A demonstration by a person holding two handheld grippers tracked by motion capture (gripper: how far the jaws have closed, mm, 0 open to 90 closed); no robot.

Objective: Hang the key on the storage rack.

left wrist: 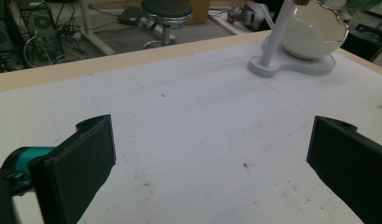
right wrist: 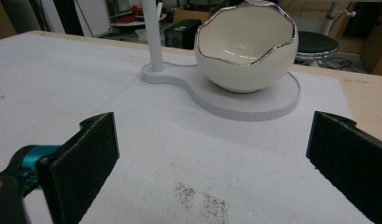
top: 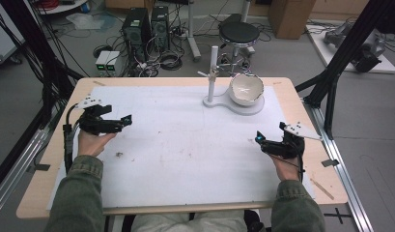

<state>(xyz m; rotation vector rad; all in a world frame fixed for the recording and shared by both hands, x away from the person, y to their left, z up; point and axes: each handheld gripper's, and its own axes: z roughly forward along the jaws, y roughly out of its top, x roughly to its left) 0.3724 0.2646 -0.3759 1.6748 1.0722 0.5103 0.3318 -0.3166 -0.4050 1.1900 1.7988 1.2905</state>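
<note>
1. Cables, computer towers and a stool [top: 239, 33] fill the floor beyond the counter [top: 180, 145]; on it, the egg-shaped bowl [top: 246, 89] sits on its white stand [top: 233, 104], well ahead of both tools.
2. Seen from above, the left tool [top: 129, 117] and right tool [top: 257, 136] hover either side, well apart from the bowl.
3. Left gripper view: jaws spread wide, empty, bowl far ahead.
4. Right gripper view: jaws wide apart, bowl near ahead.
</note>
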